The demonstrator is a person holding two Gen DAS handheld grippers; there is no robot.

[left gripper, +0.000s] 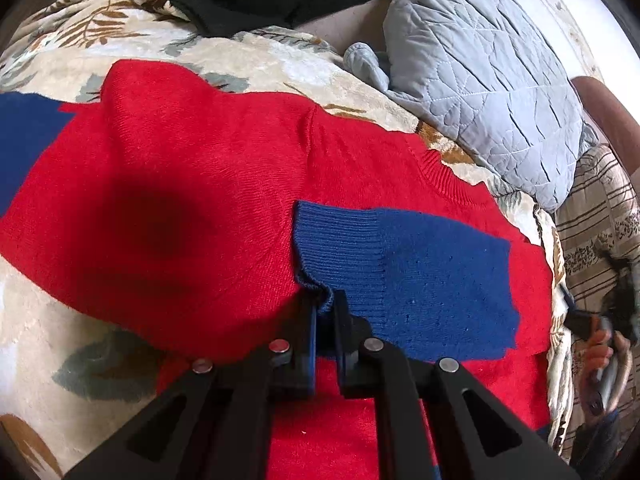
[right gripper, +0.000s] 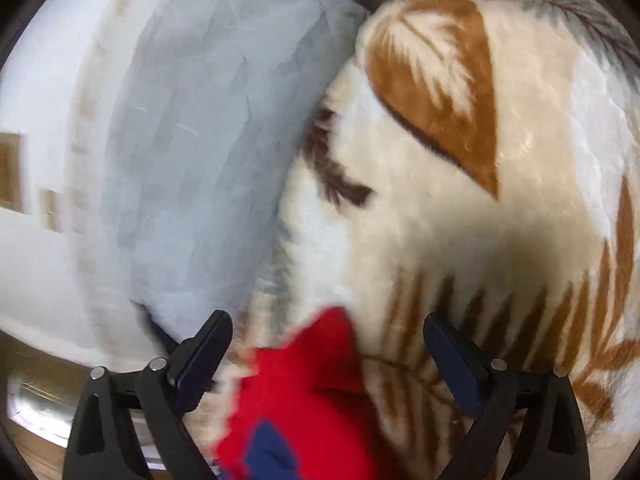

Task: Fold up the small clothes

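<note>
My left gripper (left gripper: 326, 304) has its jaws clenched on the ribbed blue cuff (left gripper: 332, 244) of the red sweater (left gripper: 192, 184), pinching its near corner. The blue sleeve (left gripper: 436, 272) is folded across the red body, its long axis running from my jaws out to the right. The sweater lies flat on the leaf-patterned blanket (left gripper: 256, 50) on the bed, spreading far and left of my left jaws, with a grey quilted pillow (left gripper: 480, 84) far right. My right gripper (right gripper: 328, 360) has its jaws spread wide and empty, the sweater's red edge (right gripper: 308, 376) just below them. The left is nearer the sleeve. I can read no labels or writing.
</note>
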